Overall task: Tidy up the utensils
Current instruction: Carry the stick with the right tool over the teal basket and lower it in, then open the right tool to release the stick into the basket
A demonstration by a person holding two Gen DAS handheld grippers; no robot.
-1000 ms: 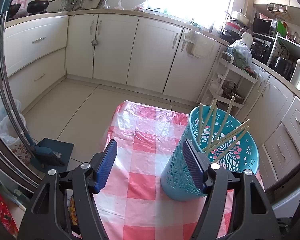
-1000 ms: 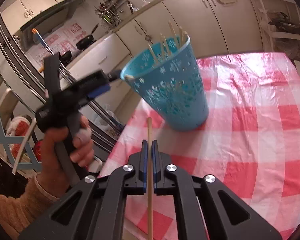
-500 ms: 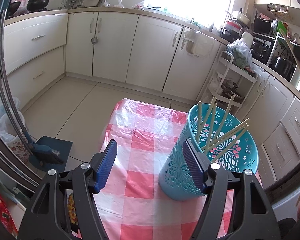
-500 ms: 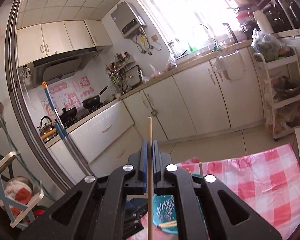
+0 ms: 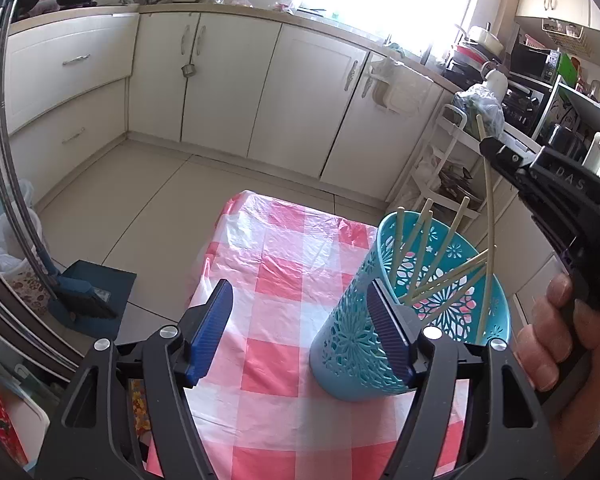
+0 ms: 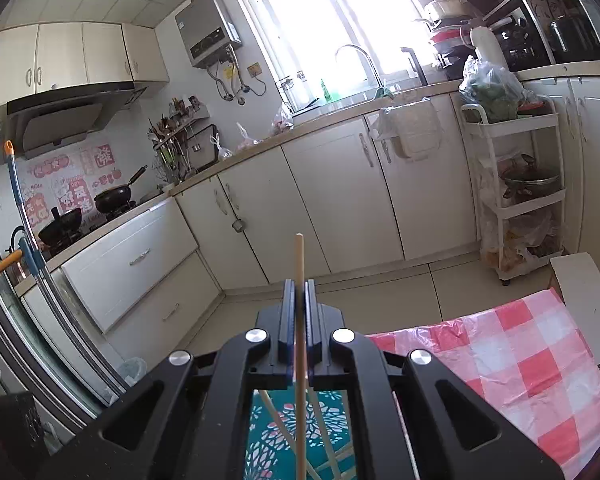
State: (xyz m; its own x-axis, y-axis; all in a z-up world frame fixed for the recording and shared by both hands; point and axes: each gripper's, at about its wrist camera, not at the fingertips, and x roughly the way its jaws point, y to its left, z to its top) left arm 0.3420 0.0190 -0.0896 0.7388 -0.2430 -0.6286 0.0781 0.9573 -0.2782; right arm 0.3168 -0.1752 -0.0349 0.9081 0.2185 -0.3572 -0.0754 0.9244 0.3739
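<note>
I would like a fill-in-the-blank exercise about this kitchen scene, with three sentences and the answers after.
1. The right gripper is shut on one ____.
2. The lower end of that chopstick is already inside the turquoise ____.
3. The left gripper is ____, with one of its fingers in front of the basket and nothing between them.

Missing words: chopstick; basket; open
</note>
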